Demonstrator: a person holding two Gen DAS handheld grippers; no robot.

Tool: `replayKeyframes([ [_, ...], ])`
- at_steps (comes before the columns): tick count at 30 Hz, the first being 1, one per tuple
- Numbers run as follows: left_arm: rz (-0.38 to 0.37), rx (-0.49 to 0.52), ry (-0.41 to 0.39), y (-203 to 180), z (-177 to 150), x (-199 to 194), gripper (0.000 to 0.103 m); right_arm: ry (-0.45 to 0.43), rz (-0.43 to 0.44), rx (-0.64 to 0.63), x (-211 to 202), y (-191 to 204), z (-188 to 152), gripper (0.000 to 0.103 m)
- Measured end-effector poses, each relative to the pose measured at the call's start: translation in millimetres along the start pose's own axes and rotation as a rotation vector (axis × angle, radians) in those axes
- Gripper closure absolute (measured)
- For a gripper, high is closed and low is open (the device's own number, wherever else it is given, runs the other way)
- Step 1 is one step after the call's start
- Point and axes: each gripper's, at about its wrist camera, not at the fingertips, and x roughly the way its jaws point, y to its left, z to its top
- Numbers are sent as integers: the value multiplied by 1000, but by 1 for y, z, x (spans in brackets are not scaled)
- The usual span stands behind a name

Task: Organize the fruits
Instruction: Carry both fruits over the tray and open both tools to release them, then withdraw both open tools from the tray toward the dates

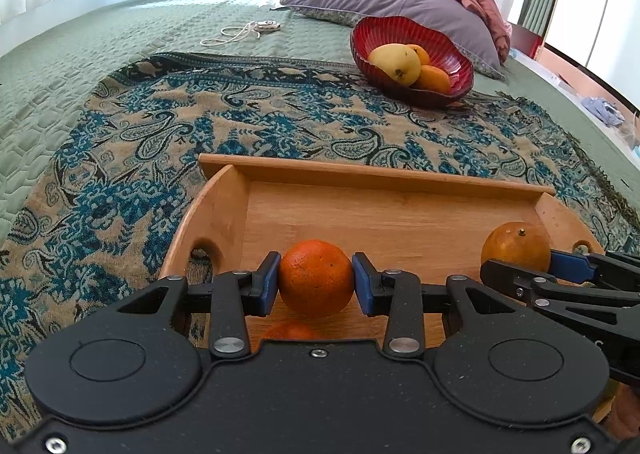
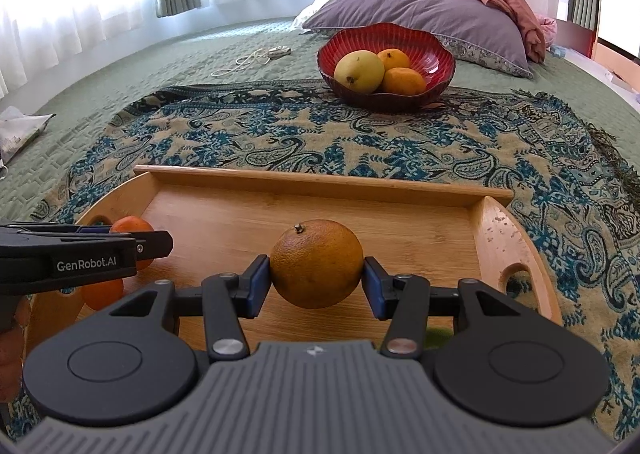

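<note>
Jaws over paisley-draped bed (image 1: 132, 126)

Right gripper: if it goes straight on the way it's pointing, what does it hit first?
Probably the tray floor or far wall; the right gripper already holds an orange. Depth is unclear.

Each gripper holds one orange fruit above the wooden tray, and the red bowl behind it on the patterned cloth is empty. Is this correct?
Not quite: the red bowl is not empty. The right wrist view shows a yellow-green fruit and two orange fruits in it. The rest holds: the left gripper and the right gripper each grip an orange fruit above the wooden tray.
</note>
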Motion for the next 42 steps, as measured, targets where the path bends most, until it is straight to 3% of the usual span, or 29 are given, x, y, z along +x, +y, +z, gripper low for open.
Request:
replayKeyframes([
  [21,1,-9,8,3,-7,3,66,21,-3,-40,5,5,-4,49],
  [24,1,-10,7,4,-6,2,66,28,1,-41,5,6,-3,46],
  [25,5,-6,2,3,-6,1,64,29,4,-35,5,5,-2,45],
  [27,10,-3,-4,4,-6,-2,60,22,9,-29,3,4,-1,34],
  [32,-6,-8,-19,5,-4,-14,48,-17,43,-6,-9,-3,-2,24],
  [42,-58,22,-69,-3,-22,-54,25,-83,77,-26,-44,-9,-15,17],
])
